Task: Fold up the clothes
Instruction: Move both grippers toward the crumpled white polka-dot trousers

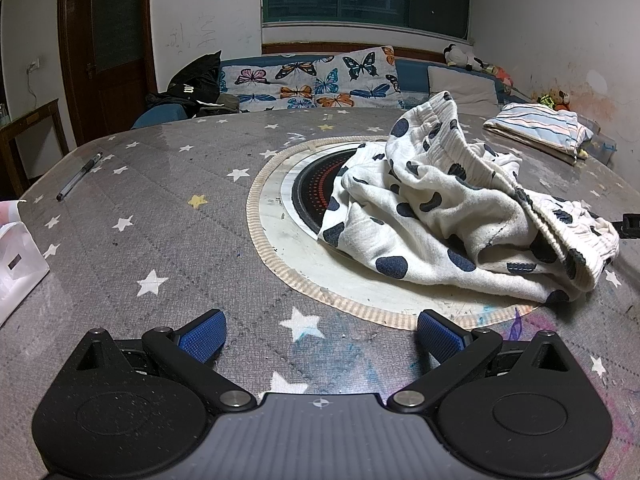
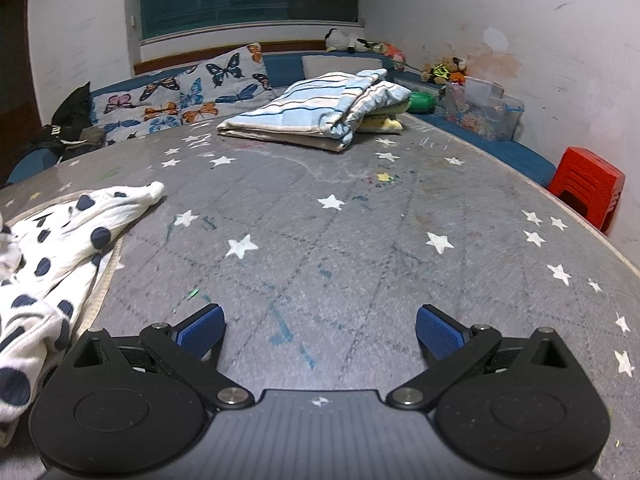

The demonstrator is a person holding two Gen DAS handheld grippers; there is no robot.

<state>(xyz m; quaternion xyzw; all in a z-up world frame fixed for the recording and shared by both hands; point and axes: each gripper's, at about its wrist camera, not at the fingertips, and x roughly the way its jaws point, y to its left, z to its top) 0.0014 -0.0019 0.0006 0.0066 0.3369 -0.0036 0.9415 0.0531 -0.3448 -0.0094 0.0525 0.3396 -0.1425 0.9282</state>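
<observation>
A crumpled white garment with dark blue spots (image 1: 460,208) lies heaped on the round table, partly over the inset hob (image 1: 316,184). Its elastic waistband faces up and right. In the right wrist view the same spotted garment (image 2: 52,248) spreads along the left edge. My left gripper (image 1: 320,334) hovers open over the grey star-print tablecloth (image 1: 160,208), short of the garment and left of it. My right gripper (image 2: 320,332) is open too, over bare cloth to the right of the garment. Neither holds anything.
A folded striped stack (image 2: 320,116) sits at the table's far side, also seen as the striped stack (image 1: 540,128). A pen (image 1: 78,176) lies far left, a white bag (image 1: 16,256) at the left edge. A red stool (image 2: 588,188) and a clear toy box (image 2: 484,110) stand right.
</observation>
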